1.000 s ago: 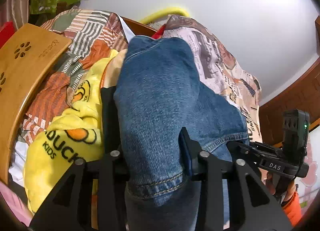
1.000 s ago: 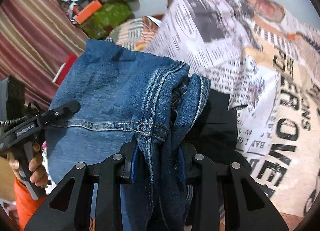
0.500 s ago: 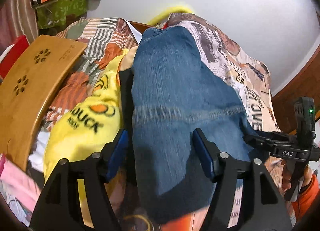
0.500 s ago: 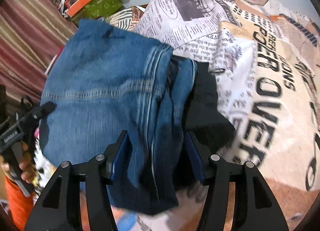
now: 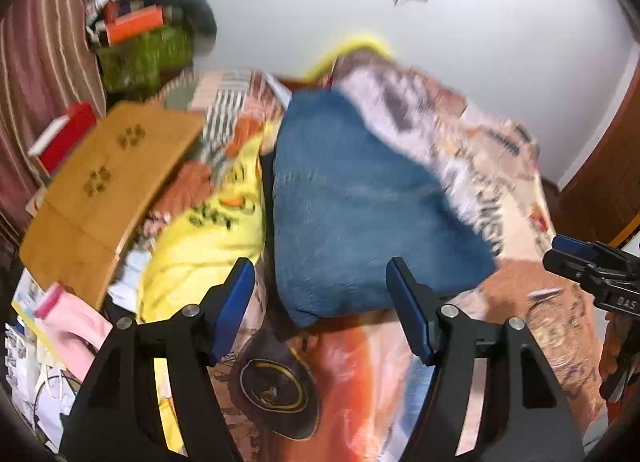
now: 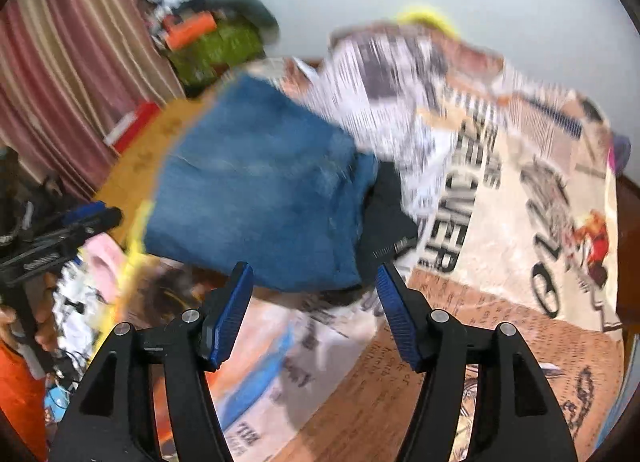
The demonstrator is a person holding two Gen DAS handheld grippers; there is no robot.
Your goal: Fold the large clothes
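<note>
Folded blue jeans [image 5: 352,206] lie on the printed bedspread [image 5: 520,190], seen too in the right wrist view as the jeans [image 6: 260,190]. My left gripper [image 5: 320,282] hangs open above and in front of the jeans' near edge, nothing pressed by its blue pads [image 5: 408,302]. My right gripper [image 6: 314,282] is open, its jaws still opening, clear of the jeans' near edge. A black garment [image 6: 384,218] lies under the jeans' right side. The right gripper [image 5: 592,270] shows at the left view's right edge.
A yellow printed garment [image 5: 200,246] lies left of the jeans, beside a wooden lap tray [image 5: 104,190]. A pink cloth [image 5: 76,330] and papers sit at the lower left. Clutter with a green bag [image 5: 148,58] is piled by the striped curtain [image 6: 72,74]. A dark wooden door [image 5: 600,182] stands at right.
Both grippers let go of the jeans, opened, and drew back and up. The jeans now rest folded on the bed, farther from both cameras.
</note>
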